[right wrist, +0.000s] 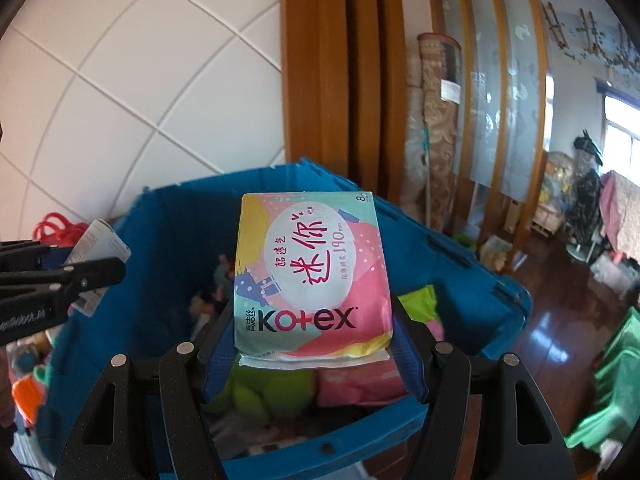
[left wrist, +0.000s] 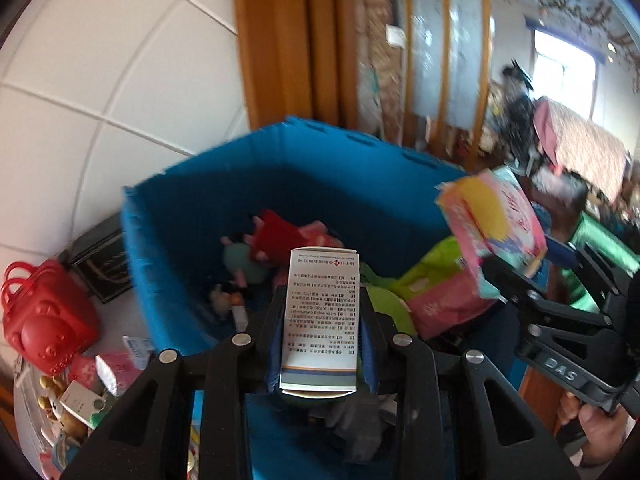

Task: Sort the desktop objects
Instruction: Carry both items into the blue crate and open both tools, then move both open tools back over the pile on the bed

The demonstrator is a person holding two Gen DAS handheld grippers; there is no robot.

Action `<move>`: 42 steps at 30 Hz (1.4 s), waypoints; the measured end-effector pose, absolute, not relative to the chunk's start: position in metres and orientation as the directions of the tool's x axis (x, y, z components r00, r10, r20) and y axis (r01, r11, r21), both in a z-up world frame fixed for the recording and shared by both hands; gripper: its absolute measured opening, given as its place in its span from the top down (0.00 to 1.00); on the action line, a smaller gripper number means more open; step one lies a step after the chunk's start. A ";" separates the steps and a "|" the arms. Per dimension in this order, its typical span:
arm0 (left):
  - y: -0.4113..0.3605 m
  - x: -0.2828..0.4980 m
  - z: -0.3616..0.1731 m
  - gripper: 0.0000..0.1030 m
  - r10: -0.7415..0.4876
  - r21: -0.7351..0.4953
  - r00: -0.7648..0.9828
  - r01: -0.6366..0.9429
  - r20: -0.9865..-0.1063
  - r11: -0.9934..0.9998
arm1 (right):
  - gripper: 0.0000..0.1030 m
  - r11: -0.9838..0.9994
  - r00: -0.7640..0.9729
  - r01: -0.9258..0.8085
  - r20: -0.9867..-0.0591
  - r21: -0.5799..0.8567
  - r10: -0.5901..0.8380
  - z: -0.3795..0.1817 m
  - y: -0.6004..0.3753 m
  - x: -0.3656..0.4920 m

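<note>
We hold both claws over the blue bin (left wrist: 192,216) — left claw (left wrist: 322,320) clamped on a box (left wrist: 320,320), right claw (right wrist: 312,320) on a pad pack (right wrist: 312,276) — with clutter at lower left unsorted.

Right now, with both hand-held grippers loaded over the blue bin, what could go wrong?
1. The left hand-held gripper pinches the white box by its narrow sides, so it may twist loose.
2. The soft Kotex pack in the right hand-held gripper could slip.
3. The two grippers are close together over the blue bin and might collide.
</note>
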State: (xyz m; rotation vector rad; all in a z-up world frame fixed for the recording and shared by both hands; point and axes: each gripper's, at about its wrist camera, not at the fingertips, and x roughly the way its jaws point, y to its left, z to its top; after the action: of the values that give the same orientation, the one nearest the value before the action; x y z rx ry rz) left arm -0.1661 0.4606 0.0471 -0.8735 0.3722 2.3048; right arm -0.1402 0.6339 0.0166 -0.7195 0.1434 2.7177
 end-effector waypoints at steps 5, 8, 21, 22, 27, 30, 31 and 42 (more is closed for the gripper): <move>0.489 -0.161 0.038 0.70 0.441 0.072 -0.540 -0.686 -0.716 -0.724 | 0.34 -0.944 -0.801 -0.331 -0.527 -0.006 0.285 0.004 0.649 -0.152; 0.497 -0.162 0.037 0.70 0.432 0.066 -0.520 -0.691 -0.736 -0.720 | 0.34 -0.936 -0.778 -0.348 -0.542 -0.046 0.316 0.000 0.654 -0.158; 0.498 -0.165 0.035 0.25 0.372 0.115 -0.558 -0.653 -0.742 -0.748 | 0.05 -0.930 -0.773 -0.365 -0.544 -0.039 0.326 -0.003 0.678 -0.166; 0.497 -0.164 0.036 0.25 0.373 0.117 -0.563 -0.651 -0.738 -0.750 | 0.00 -0.931 -0.777 -0.363 -0.539 -0.037 0.325 -0.002 0.677 -0.165; 0.480 -0.164 0.045 0.20 0.398 0.074 -0.587 -0.619 -0.705 -0.782 | 0.00 -0.933 -0.784 -0.356 -0.524 -0.058 0.332 0.002 0.670 -0.163; 0.464 -0.160 0.053 0.20 0.400 0.073 -0.624 -0.592 -0.672 -0.802 | 0.00 -0.935 -0.786 -0.351 -0.523 -0.060 0.329 0.005 0.664 -0.161; 0.460 -0.159 0.054 0.20 0.398 0.075 -0.634 -0.586 -0.663 -0.807 | 0.00 -0.935 -0.787 -0.351 -0.522 -0.060 0.329 0.006 0.661 -0.160; 0.380 -0.139 0.067 0.20 0.363 0.062 -0.759 -0.467 -0.541 -0.882 | 0.00 -0.964 -0.867 -0.264 -0.435 -0.011 0.243 0.043 0.591 -0.138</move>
State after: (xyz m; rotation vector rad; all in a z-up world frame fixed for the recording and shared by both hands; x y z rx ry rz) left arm -0.1389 0.3801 0.0667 -0.7368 0.2678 2.5762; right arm -0.1377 0.5913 0.0434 -0.6446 0.0714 2.8044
